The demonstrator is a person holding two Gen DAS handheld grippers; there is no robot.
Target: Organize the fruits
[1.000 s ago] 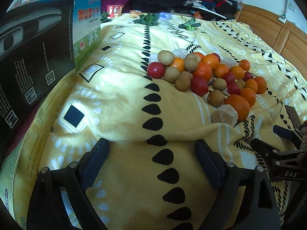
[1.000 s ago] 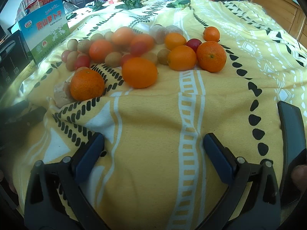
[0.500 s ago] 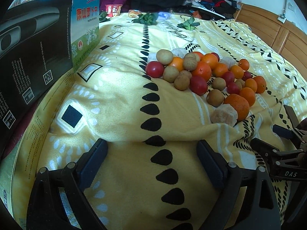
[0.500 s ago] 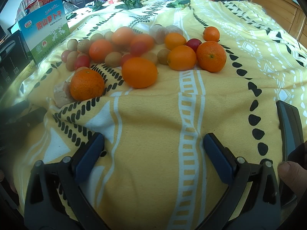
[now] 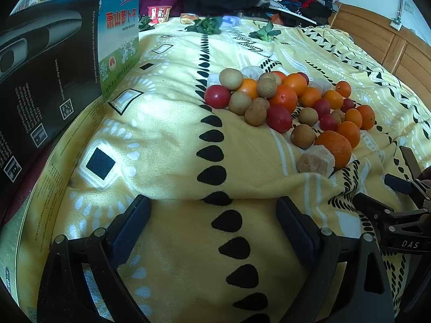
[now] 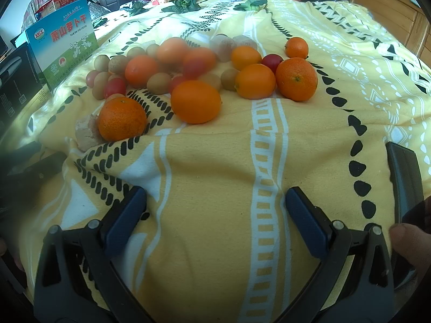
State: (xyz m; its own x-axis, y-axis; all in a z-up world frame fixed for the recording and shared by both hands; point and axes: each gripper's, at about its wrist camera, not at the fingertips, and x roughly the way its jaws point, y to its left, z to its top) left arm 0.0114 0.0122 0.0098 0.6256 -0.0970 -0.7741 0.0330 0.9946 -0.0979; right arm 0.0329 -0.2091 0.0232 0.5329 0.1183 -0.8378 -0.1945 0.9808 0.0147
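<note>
1. Broadly, the bed under its yellow patterned blanket (image 5: 167,140) carries everything, and both claws rest low on it, near its front edge.
2. Next, two cartons stand ahead and to the left of the left claw (image 5: 212,231): a black box (image 5: 40,80) and a blue-green one (image 5: 118,43) behind it, likely there to receive sorted fruit (a guess only).
3. Both claws come next: the left one has its jaws apart with nothing between, and the right claw (image 6: 215,212) is likewise spread and empty, so no sorting has begun.
4. Then the fruit pile (image 5: 291,105) lies ahead and to the right of the left claw, directly ahead of the right one, all kinds mixed together.
5. Nearest the right claw sit two oranges (image 6: 195,101), reachable without disturbing the rest.
6. Smallest are the red tomatoes (image 5: 217,96) and brown round fruits (image 5: 230,78), bunched touching at the heap's left side.
</note>
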